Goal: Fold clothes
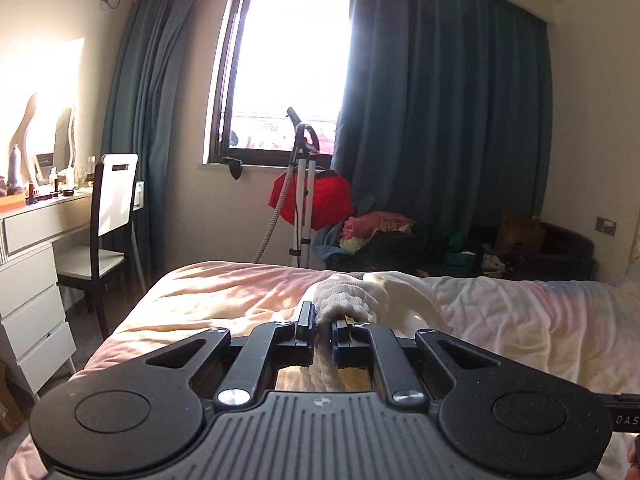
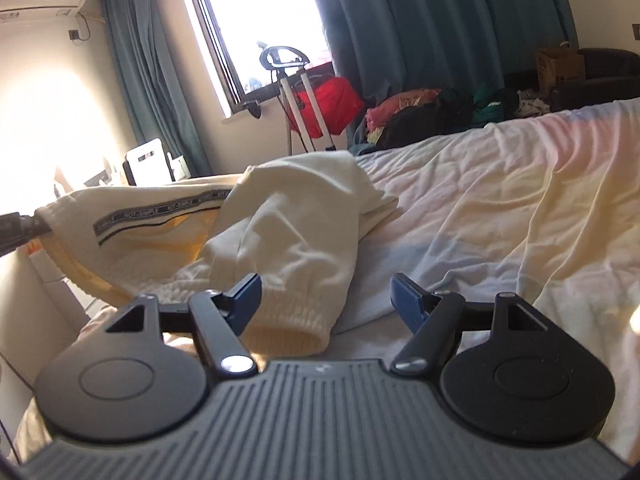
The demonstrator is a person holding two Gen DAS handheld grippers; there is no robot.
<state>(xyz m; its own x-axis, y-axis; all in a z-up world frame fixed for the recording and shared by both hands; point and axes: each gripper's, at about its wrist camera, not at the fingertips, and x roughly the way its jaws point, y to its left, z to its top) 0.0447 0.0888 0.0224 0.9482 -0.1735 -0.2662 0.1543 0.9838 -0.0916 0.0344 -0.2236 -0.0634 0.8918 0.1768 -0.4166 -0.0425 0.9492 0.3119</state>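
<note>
Cream sweatpants (image 2: 288,224) lie on the bed, waistband lifted at the left, one ribbed leg cuff (image 2: 288,332) just ahead of my right gripper (image 2: 326,300), which is open and empty with the cuff by its left finger. My left gripper (image 1: 322,326) is shut on the ribbed waistband of the sweatpants (image 1: 344,296) and holds it bunched above the bed. In the right wrist view the left gripper's tip (image 2: 20,226) shows at the left edge, pinching the waistband, whose inner label tape (image 2: 160,212) faces me.
The bed (image 2: 500,200) has a rumpled pale sheet. Beyond its far edge stand a garment steamer (image 1: 300,184) with a red item, a pile of clothes (image 1: 380,232) and a dark armchair (image 1: 560,248). A white desk (image 1: 36,248) and chair (image 1: 108,208) stand at left.
</note>
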